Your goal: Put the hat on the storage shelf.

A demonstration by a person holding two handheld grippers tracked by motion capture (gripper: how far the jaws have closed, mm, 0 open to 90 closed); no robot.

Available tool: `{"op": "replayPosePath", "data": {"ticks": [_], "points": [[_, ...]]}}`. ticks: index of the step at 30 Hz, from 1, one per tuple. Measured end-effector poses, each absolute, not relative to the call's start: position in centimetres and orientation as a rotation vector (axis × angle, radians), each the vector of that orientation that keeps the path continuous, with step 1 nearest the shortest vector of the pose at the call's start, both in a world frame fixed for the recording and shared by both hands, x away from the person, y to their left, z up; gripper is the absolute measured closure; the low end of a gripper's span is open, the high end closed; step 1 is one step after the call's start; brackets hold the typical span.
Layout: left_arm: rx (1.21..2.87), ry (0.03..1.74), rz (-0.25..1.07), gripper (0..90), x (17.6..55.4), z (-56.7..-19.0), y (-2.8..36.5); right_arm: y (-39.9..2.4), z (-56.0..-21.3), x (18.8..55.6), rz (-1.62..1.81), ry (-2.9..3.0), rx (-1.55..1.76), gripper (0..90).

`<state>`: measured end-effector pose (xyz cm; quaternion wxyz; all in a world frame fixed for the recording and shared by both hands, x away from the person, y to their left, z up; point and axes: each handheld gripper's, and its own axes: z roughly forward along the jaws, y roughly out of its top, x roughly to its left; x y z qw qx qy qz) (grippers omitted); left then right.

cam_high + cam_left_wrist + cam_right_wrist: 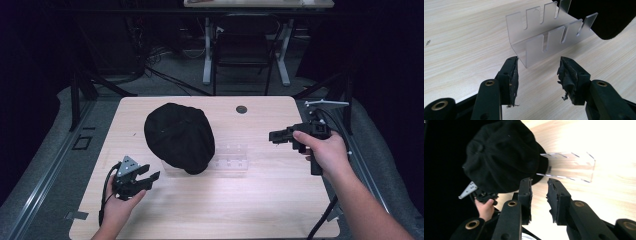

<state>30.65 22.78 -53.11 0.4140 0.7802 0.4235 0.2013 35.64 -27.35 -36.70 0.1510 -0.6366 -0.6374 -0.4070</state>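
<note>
Risk first: my left gripper (150, 178) sits low near the front-left corner of the tabletop (260, 210), jaws apart with nothing between them, aimed at the near end of the clear slotted rack (549, 37). That rack looks light and slick; if I push in without centring, a jaw tip could shove it sideways instead of straddling a wall, and since the black cap (178, 137) rests on its far end, the cap could slide off or drag the rack along. The torn pads (514, 80) on this gripper might also grip poorly on the smooth plastic.

The cap lies about mid-table, a little left of centre, draped over the left part of the rack, which runs rightward along the middle of the tabletop.

My right gripper (273, 136) hovers toward the right edge, pointing left at the cap and rack; its jaws stand part open and hold nothing. If it comes in too low from that side, I judge it may knock the free end of the rack and tip the cap.

Pose: left hand (120, 202) comes up from the front edge, palm under the gripper body, jaws angled up and right toward the rack. Right hand (325, 152) wraps the handle from above, forearm running in from the front-right corner, gripper held roughly level
</note>
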Motion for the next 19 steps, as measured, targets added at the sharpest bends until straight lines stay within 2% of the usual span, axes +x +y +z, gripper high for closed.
{"op": "replayPosePath", "data": {"ticks": [14, 19], "points": [[1.966, 1.053, 0.504, 50.2, 30.6, -53.4, 22.5, -27.5, -40.6, 34.5, -1.151, -1.886, -1.859, 71.2], [1.962, 1.022, 0.506, 47.9, 30.5, -53.3, 22.2, -27.1, -41.9, 33.5, -1.18, -1.993, -1.887, 67.0]]}}
